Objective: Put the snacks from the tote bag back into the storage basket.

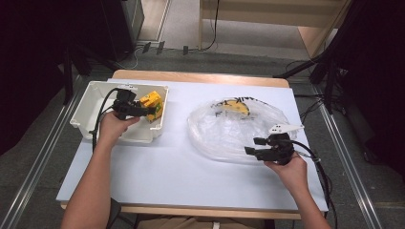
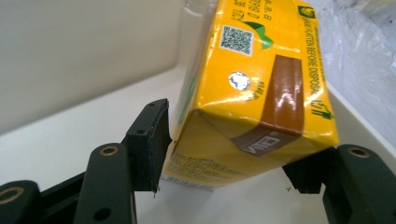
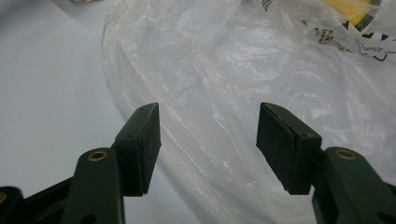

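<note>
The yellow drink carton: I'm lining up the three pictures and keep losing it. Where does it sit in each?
High view: yellow carton in the white bin, upper left, at the left gripper.
Left gripper view: yellow carton centre, between the jaws.
Right gripper view: not that carton; the open right gripper faces the clear plastic bag.
Shared landmark: clear plastic bag, also at the left gripper view's top right.
</note>
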{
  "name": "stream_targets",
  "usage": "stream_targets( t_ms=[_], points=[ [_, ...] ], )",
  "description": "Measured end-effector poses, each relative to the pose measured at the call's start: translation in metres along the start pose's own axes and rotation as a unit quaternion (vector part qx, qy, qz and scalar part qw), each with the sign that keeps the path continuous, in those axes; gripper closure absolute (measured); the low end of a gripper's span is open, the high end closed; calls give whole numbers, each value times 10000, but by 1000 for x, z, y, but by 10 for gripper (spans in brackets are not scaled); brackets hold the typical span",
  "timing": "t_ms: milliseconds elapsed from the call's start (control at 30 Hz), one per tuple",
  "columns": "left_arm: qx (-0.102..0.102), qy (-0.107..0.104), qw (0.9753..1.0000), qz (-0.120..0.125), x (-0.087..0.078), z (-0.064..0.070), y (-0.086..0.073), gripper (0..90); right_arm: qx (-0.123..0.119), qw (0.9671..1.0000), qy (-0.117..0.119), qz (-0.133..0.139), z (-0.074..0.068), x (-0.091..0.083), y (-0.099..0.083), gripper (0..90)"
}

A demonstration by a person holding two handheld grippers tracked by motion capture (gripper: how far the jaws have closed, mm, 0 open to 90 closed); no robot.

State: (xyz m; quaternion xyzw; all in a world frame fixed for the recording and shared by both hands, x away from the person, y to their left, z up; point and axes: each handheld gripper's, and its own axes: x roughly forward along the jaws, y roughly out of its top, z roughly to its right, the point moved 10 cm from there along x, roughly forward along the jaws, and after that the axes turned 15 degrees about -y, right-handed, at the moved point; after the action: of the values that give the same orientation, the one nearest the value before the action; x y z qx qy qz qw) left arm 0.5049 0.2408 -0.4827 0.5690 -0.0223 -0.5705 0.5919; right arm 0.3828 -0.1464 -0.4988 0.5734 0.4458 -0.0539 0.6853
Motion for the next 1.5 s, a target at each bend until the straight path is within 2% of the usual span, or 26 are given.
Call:
stream_targets(
  t_ms=[267,400,533,700,833,900,1000,1067,1133,1233,1333,1400,1500],
  points=[
    [-66,-1,9999,118,-14,4,-4,414,-4,10000,-11,13,1,0,1,410],
    [-194,-14,9998,74,-20,5,-6,426,4,10000,0,19,1,0,1,411],
    [-123,58,9999,28,-23,8,-9,469,46,10000,18,41,1,0,3,412],
    [-141,64,9998,92,-29,9,-12,489,39,10000,36,68,3,2,5,414],
    [-57,140,9999,60,-33,11,-21,530,-15,10000,27,73,3,4,6,414],
    [-112,123,9998,83,-36,10,-25,572,-45,10000,18,62,3,5,7,415],
    [-187,-44,9996,186,-39,13,-27,661,-37,10000,33,59,3,7,8,415],
    [-152,-99,9996,232,-39,16,-26,740,-64,10000,36,60,3,8,9,416],
    [-51,-69,9997,207,-38,20,-25,805,-64,10000,43,60,3,8,10,417],
    [34,-158,9998,136,-32,28,-25,895,-65,10000,43,51,3,9,10,417],
    [117,-153,9998,-50,-25,35,-26,900,-52,10000,31,29,3,9,10,417],
    [181,-231,9996,-17,-20,42,-23,900,-75,10000,21,18,4,10,10,419],
    [174,-154,9997,-27,-14,40,-23,900,-78,10000,26,20,3,9,10,421]
  ],
)
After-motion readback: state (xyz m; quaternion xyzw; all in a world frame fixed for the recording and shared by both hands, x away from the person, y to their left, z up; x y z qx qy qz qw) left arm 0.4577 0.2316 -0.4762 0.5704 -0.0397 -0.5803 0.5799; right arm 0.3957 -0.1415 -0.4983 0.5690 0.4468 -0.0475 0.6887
